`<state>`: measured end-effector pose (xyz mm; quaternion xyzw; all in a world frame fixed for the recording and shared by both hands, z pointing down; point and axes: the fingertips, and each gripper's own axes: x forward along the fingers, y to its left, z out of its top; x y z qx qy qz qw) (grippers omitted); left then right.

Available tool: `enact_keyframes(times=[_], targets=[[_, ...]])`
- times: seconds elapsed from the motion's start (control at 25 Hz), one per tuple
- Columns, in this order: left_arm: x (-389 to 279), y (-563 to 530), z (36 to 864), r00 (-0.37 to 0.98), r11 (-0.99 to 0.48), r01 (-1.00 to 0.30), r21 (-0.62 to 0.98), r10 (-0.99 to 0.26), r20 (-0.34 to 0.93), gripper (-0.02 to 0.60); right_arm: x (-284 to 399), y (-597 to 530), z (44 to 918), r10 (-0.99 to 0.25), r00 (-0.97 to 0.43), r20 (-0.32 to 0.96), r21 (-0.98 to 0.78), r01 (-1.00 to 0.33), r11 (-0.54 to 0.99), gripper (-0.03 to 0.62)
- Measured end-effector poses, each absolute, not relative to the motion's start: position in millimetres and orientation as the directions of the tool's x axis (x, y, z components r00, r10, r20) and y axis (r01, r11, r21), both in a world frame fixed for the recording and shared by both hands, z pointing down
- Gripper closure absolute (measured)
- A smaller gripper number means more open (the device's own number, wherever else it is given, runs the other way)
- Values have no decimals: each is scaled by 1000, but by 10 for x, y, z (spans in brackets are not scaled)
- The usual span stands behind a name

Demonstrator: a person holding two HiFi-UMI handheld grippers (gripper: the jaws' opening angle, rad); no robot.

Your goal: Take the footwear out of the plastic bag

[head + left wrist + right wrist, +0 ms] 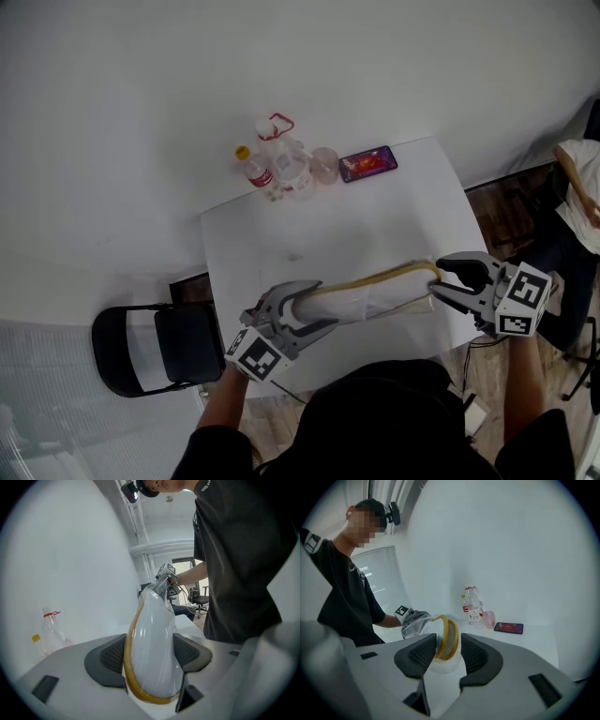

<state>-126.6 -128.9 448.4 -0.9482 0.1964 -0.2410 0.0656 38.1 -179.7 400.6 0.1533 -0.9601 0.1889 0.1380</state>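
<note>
Head view: bagged slipper clamped in left tool, tip inside spread right tool

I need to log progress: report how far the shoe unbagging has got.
Done: nothing yet; the shoe is inside the plastic bag. In hand: the left gripper clamps one bagged end; the right gripper stands open around the other. Left: open the bag and draw the shoe out.
</note>
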Motion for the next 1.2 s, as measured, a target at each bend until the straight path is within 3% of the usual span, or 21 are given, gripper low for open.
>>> enact_keyframes(times=[0.36,0.68,0.92,1.2], targets=[[-1285,-1245,4392,827,-912,-334,-238,-404,391,270,374,-1813,3962,-246,-917,315,-310,-344,886,416],[-1305,-1277,4384,827,-909,-339,-241,-410,384,275,247,-1659,3868,-121,-952,280,-357,-220,908,414],[-1322,-1282,4470,801,-900,-348,-262,-430,417,281,179,-1496,3883,-90,-913,398,-173,-172,970,414],[-1318,-1248,4480,796,-896,-337,-288,-435,421,288,124,-1340,3842,-15,-907,420,-153,-87,984,422]])
